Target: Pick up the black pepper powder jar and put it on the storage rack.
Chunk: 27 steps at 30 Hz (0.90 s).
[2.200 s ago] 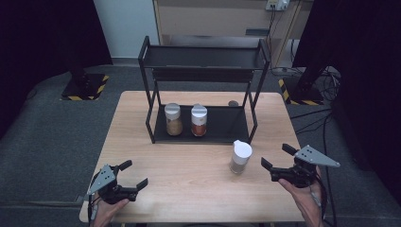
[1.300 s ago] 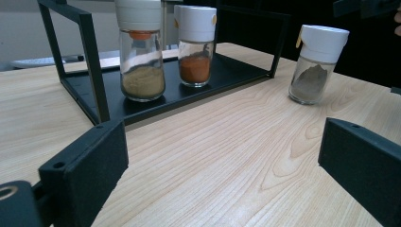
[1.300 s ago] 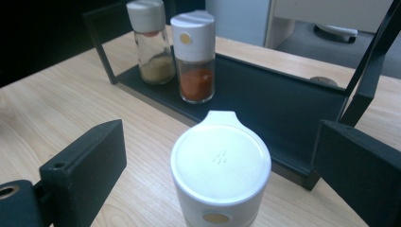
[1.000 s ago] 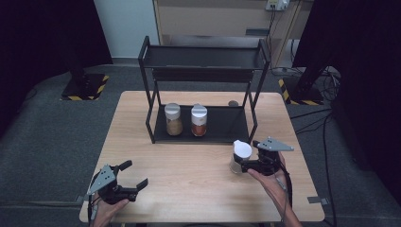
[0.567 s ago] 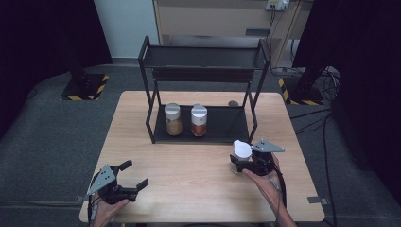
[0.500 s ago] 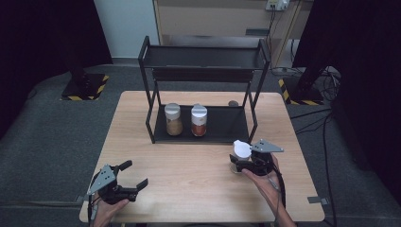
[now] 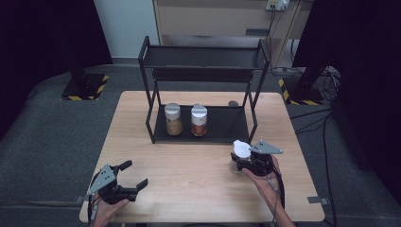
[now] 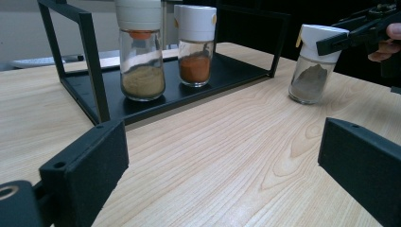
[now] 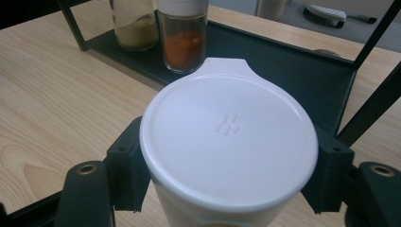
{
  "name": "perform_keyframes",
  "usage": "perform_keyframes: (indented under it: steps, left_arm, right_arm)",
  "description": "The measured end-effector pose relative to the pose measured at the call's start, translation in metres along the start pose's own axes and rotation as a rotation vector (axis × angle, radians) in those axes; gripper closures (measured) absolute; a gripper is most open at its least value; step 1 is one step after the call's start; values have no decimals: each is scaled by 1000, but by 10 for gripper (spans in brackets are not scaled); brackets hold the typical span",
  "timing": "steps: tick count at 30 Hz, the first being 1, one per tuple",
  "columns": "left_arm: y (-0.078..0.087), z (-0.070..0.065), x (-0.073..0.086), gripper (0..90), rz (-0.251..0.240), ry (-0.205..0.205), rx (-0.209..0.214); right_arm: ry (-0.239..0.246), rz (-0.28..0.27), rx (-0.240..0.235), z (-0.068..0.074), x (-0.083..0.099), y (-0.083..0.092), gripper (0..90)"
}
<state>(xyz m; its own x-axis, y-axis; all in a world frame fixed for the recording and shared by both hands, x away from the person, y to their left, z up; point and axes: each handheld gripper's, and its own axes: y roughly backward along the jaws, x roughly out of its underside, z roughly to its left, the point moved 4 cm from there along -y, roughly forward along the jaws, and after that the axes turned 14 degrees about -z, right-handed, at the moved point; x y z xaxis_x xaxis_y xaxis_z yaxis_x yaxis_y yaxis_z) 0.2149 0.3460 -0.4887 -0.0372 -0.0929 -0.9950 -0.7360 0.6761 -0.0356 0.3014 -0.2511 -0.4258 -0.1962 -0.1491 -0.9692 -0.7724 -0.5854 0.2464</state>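
A glass spice jar [image 7: 239, 152] with a white lid [image 9: 229, 127] and grey powder [image 8: 309, 82] stands on the table in front of the rack's right end. My right gripper [image 7: 239, 161] reaches it from the near right. Its jaws have just been closing and now press on the jar below the lid from both sides [image 9: 227, 172]. My left gripper [image 7: 136, 174] rests at the table's near left corner, open with nothing between its jaws [image 8: 224, 165].
A black two-tier rack [image 7: 203, 75] stands at the back middle of the wooden table [image 7: 189, 161]. Its bottom shelf holds a tan-powder jar [image 7: 173, 119] and a red-powder jar [image 7: 199, 120], with free shelf room to their right.
My right gripper moved left from the table's right edge to the grey-powder jar and closed its jaws on it. The left gripper stayed put.
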Motion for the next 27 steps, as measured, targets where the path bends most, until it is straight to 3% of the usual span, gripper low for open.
perform_keyframes:
  steps: [15, 27]
  left_arm:
    - [0, 0, 0, 15, 2, 3, 1]
    - [-1, 0, 0, 15, 3, 5, 2]
  right_arm:
    - [45, -5, -44, -5, -17, 1, 311]
    - [64, 0, -100, -3, -38, -12, 311]
